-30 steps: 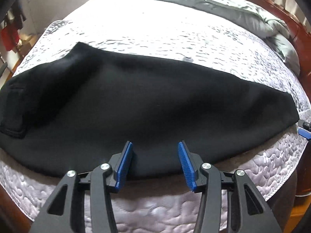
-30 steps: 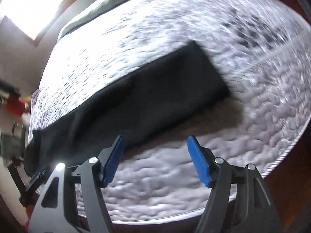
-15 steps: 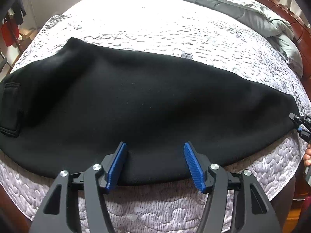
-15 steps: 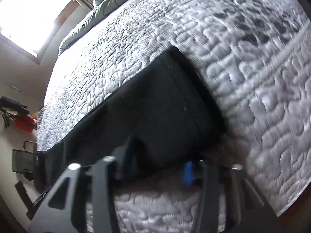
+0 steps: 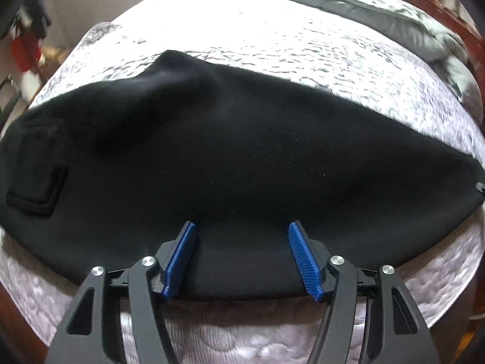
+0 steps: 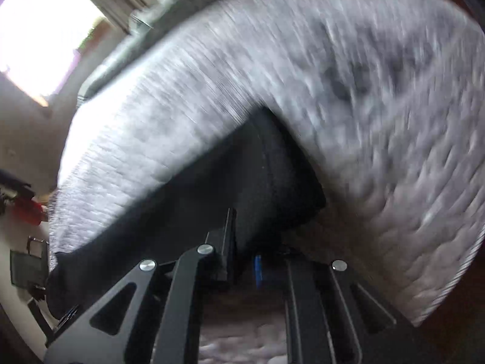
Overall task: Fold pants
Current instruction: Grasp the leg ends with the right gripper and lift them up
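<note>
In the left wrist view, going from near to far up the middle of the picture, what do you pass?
Left gripper, open → near edge of the quilted mattress → black pants laid flat across it → bare quilted mattress top → rumpled grey duvet at the far end.

Left gripper (image 5: 242,257): matte black plastic frame, triangular cut-outs in outer arms, four round silver screw heads, two bright blue ribbed pads (image 5: 304,262) on finger inner faces. Right gripper (image 6: 245,261): same black frame with triangular cut-outs, silver screws; only blue sliver of pad visible, view motion-blurred.
</note>
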`<action>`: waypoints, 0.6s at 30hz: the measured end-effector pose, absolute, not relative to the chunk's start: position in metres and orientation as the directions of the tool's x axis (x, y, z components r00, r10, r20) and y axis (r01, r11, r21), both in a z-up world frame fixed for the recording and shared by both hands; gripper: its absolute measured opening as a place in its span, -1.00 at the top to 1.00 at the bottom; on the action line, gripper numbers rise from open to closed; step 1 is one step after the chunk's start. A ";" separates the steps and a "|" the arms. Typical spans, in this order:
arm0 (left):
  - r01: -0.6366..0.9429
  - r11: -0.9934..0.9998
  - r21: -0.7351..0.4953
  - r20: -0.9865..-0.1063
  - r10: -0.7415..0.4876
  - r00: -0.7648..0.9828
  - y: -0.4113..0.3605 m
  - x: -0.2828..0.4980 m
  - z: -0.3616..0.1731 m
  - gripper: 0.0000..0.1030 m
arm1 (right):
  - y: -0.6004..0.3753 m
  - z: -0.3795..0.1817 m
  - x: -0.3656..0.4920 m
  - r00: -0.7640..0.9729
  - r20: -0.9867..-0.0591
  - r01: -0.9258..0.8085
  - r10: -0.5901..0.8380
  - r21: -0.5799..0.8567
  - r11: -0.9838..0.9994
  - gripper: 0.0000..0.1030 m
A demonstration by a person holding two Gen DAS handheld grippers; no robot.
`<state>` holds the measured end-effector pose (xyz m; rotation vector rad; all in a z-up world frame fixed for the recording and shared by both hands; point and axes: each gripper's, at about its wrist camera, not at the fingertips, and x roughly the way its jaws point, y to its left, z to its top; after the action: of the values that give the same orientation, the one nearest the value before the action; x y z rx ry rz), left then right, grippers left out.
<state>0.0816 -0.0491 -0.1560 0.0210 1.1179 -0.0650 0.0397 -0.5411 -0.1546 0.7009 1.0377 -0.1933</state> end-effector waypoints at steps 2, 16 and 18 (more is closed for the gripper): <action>0.096 0.995 -0.002 -0.895 -0.044 0.444 -0.050 0.082 -0.156 -0.31 | -0.541 -0.163 0.037 0.529 -0.831 0.474 0.172 0.458 0.752 0.84; -0.075 0.985 -0.157 -0.895 -0.110 0.433 0.021 0.065 -0.132 -0.31 | -0.449 -0.052 0.046 0.646 -0.744 0.237 0.173 0.410 0.881 0.82; -0.100 0.980 -0.174 -0.891 -0.113 0.440 0.032 0.061 -0.131 -0.31 | -0.420 -0.041 0.050 0.652 -0.724 0.174 0.225 0.431 0.885 0.82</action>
<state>0.0614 0.0320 -0.1309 -0.2129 1.1180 -0.0080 0.0497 -0.4205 -0.0410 0.4986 0.8696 0.0302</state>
